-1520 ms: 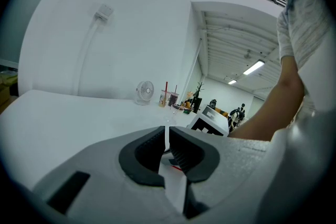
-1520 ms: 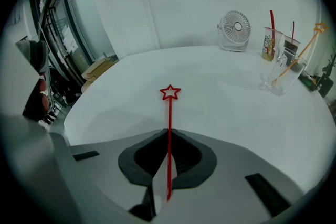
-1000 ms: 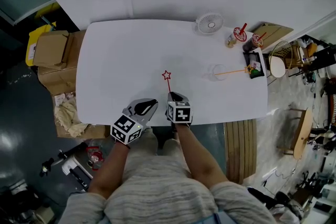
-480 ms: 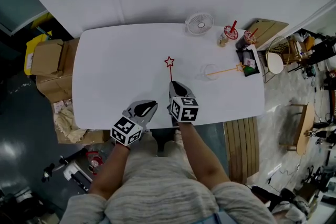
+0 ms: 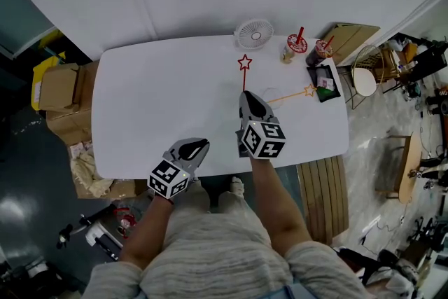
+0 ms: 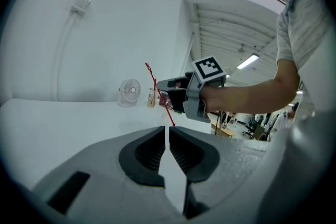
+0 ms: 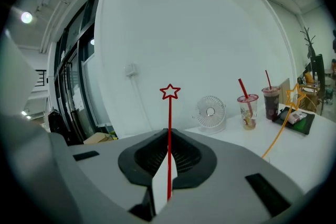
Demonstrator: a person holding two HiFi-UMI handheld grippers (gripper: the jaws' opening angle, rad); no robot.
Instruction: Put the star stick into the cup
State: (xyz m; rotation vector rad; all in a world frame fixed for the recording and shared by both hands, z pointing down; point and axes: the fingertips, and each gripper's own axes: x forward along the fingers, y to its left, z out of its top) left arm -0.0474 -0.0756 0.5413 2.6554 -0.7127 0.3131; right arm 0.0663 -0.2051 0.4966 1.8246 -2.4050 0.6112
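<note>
My right gripper (image 5: pixel 253 103) is shut on a thin red star stick (image 5: pixel 244 73), held over the white table (image 5: pixel 154 101) with the star pointing toward the far edge. In the right gripper view the stick (image 7: pixel 169 128) rises straight up from between the jaws. An orange star stick (image 5: pixel 290 96) leans out to the right from just beside the right gripper's tip. The clear cup holding it is mostly hidden there and I cannot make it out. My left gripper (image 5: pixel 192 148) rests at the table's front edge, shut and with nothing in it.
A small white fan (image 5: pixel 253 33) stands at the table's far edge, with two drinks with red straws (image 5: pixel 294 49) to its right. A black tray (image 5: pixel 323 82) lies at the right end. Cardboard boxes (image 5: pixel 59 84) sit on the floor to the left.
My right gripper has moved away from the front edge, forward and to the right, carrying the red star stick up beside the orange stick. The left gripper has stayed put.
</note>
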